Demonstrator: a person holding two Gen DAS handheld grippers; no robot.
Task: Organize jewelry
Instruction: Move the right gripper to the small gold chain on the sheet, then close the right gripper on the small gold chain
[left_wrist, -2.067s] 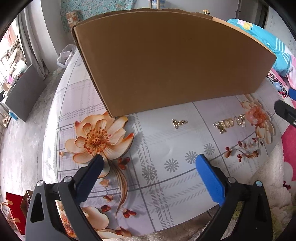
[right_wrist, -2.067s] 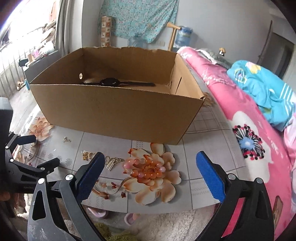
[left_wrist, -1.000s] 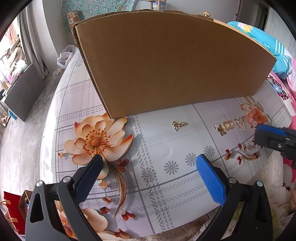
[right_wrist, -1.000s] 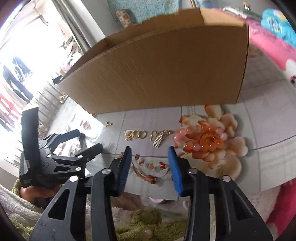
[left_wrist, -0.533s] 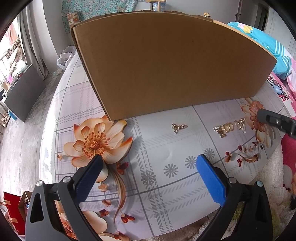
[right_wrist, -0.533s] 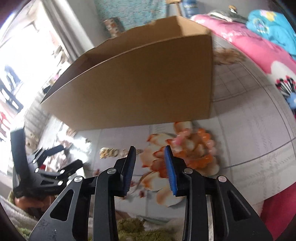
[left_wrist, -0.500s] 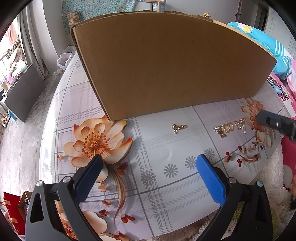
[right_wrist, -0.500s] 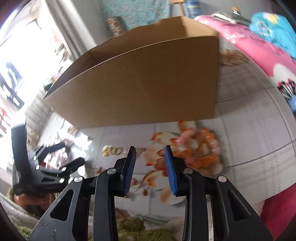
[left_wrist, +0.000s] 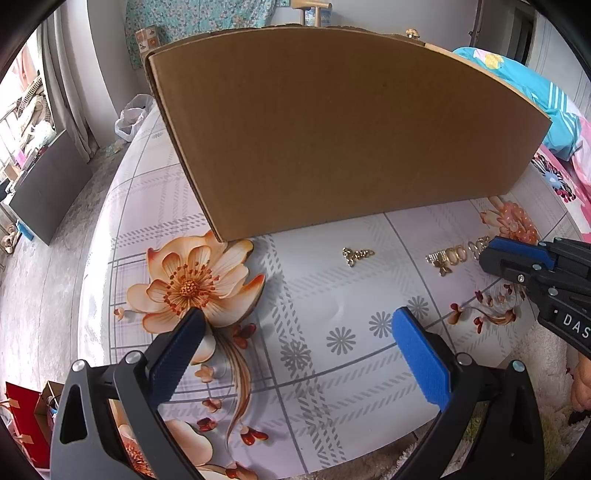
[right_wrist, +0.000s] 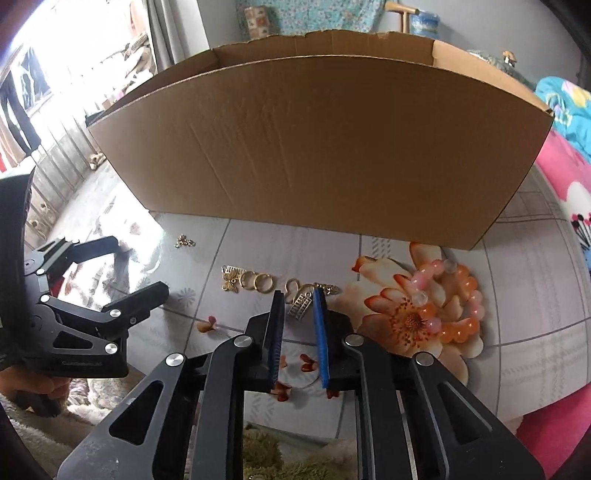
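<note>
Hovering low over the floral tablecloth (right_wrist: 258, 251), the right gripper (right_wrist: 298, 306) has just been closing its jaws, and they now stand only a narrow gap apart, the blue pads (right_wrist: 320, 332) on either side of a small gold ladder-shaped charm (right_wrist: 301, 305) that lies on the cloth; whether the pads already press on it cannot be told, since the charm shows in the slot between them with daylight on both sides. The landmark here is the big open cardboard box (right_wrist: 325, 147), which stands on the table behind everything. In front of the box's near wall the jewelry lies in a loose row: a gold butterfly charm (right_wrist: 231, 283) and two gold rings (right_wrist: 257, 281) just beside it, then a gold loop-shaped piece (right_wrist: 292, 286) and the ladder charm next to the gripper's tips. A pink and orange bead bracelet (right_wrist: 450, 299) lies over the printed flower in front of the box's right corner. A small gold chain piece (left_wrist: 356, 254) lies apart from the rest, nearer the box's left half. The left gripper (left_wrist: 295, 336) is held above the cloth well in front of the box's left corner, its jaws spread wide with nothing between them. In the left wrist view the right gripper's tip sits at the right end of the gold row.
</note>
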